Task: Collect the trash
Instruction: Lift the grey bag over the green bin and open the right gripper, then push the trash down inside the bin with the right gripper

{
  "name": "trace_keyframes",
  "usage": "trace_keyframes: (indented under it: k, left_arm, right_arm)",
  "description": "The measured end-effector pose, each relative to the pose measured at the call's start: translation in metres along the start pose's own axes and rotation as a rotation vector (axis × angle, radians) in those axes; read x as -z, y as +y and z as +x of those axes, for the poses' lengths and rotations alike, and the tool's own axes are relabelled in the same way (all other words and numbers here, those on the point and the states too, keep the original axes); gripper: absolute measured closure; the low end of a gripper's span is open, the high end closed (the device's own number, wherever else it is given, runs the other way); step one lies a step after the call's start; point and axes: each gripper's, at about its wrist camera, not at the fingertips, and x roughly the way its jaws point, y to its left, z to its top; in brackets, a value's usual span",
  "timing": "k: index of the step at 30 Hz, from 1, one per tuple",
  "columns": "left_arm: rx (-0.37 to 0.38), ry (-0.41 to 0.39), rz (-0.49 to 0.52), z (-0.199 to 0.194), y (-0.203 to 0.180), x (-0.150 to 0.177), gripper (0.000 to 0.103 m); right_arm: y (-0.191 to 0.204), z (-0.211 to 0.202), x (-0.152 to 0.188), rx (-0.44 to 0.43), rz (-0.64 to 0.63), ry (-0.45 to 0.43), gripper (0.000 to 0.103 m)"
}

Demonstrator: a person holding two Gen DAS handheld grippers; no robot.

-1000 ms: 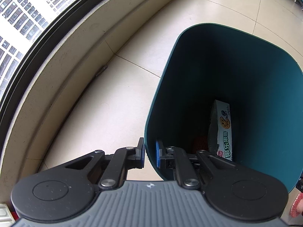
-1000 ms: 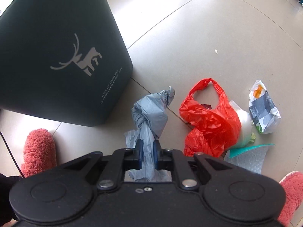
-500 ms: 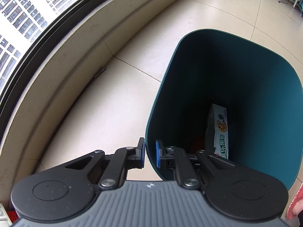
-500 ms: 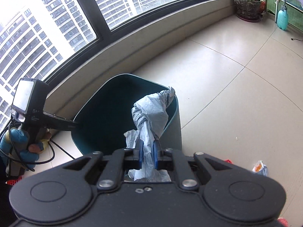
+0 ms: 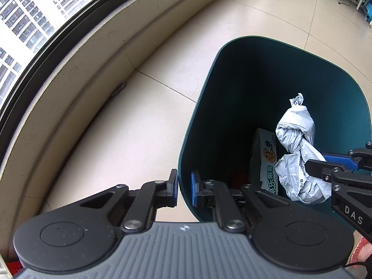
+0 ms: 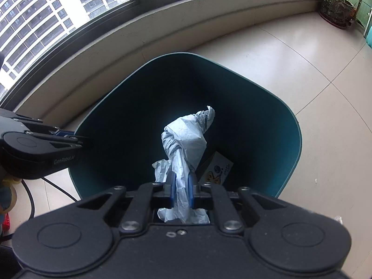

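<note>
A dark teal trash bin point(image 5: 344, 97) stands open on the tiled floor. My left gripper point(image 5: 183, 186) is shut on its near rim, one pad outside the wall and one inside. The right gripper point(image 6: 181, 186) is shut on a knotted grey plastic bag point(image 6: 186, 134) and holds it over the bin's opening. In the left wrist view the grey bag point(image 5: 297, 125) hangs inside the rim, with the right gripper point(image 5: 325, 160) coming in from the right. A printed snack box point(image 5: 265, 153) leans on the bin's bottom, also seen as the box point(image 6: 218, 169) behind the bag.
A curved beige sill point(image 5: 76, 74) under dark-framed windows runs close behind the bin. A potted plant point(image 6: 337, 7) stands far right by the wall. A black cable point(image 6: 30, 197) trails on the floor at left. A pink slipper point(image 5: 362, 248) shows at the lower right.
The right gripper has lifted the grey bag from the floor beside the other litter and carried it over the bin's opening. The left gripper has kept its hold on the rim.
</note>
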Motion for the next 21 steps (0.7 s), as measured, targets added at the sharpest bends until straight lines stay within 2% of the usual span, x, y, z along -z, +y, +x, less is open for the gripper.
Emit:
trace_keyframes:
  k: [5, 10, 16, 21]
  left_arm:
    - [0.001, 0.000, 0.000, 0.000, 0.001, 0.000, 0.093]
    - [-0.001, 0.000, 0.002, 0.000, 0.001, -0.001, 0.093]
    - [-0.003, 0.000, 0.002, 0.000, -0.001, -0.001, 0.093]
    - [-0.005, 0.000, 0.003, 0.000, -0.001, 0.000, 0.093]
  right_arm:
    - [0.001, 0.021, 0.000, 0.039, -0.013, 0.040, 0.092]
    - [-0.005, 0.026, 0.001, 0.040, 0.002, 0.047, 0.082]
    - [-0.013, 0.017, 0.002, 0.010, 0.015, 0.024, 0.081]
    - [-0.026, -0.010, 0.007, -0.041, 0.040, -0.021, 0.077]
